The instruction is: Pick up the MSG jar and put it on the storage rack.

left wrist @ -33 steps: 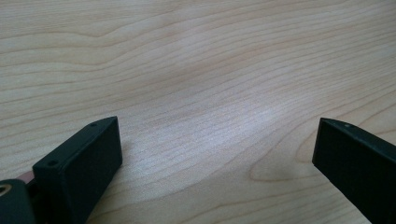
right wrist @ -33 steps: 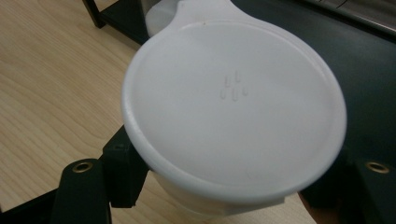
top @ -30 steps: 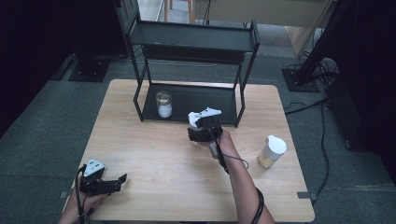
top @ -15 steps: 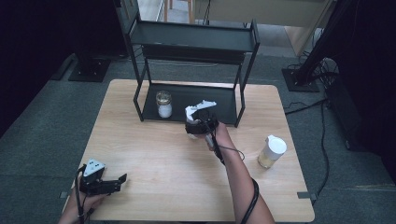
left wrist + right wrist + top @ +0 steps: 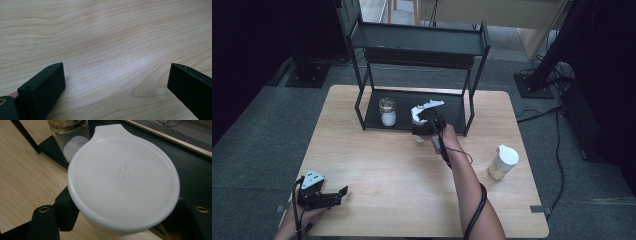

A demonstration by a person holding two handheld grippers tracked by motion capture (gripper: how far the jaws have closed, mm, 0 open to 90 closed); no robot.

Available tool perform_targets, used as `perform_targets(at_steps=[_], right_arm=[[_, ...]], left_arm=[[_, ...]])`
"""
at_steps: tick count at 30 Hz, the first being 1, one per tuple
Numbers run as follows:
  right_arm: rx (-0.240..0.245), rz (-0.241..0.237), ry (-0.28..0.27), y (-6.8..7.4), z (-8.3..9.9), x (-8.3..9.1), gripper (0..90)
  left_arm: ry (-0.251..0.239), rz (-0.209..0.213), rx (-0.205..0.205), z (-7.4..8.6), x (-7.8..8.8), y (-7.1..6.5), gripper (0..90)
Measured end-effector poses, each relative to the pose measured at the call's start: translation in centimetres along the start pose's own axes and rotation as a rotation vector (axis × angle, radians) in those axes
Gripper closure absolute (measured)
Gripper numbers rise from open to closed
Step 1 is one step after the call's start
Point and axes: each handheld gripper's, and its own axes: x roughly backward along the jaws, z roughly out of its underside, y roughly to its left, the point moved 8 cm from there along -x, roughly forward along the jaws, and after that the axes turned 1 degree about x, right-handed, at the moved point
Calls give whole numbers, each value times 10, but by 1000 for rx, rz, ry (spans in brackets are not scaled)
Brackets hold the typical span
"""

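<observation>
My right gripper [image 5: 422, 131] is shut on a container with a white lid [image 5: 122, 180], gripped around its body just below the lid. It hangs at the front edge of the black rack's lower tray [image 5: 457, 107]. A glass jar with a gold lid and white contents [image 5: 387, 111] stands on that tray just to the left, and it is near the held container in the right gripper view, glass jar [image 5: 72, 135]. My left gripper [image 5: 339, 196] rests at the table's near left corner, jaws wide open over bare wood [image 5: 115, 50].
The two-level black rack [image 5: 422, 45] stands at the table's far side, its posts flanking the tray. A second white-lidded container [image 5: 503, 162] with yellowish contents stands at the right of the wooden table [image 5: 387, 175]. Dark floor surrounds the table.
My right gripper has carried the white-lidded container away from the person and slightly left, up to the rack's lower tray. The left gripper has not moved.
</observation>
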Motion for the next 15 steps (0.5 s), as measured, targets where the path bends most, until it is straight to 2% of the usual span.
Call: perform_targets(at_steps=[15], right_arm=[[-10, 28, 13, -15, -20, -14, 303]], left_arm=[[0, 0, 0, 0, 0, 0, 16]])
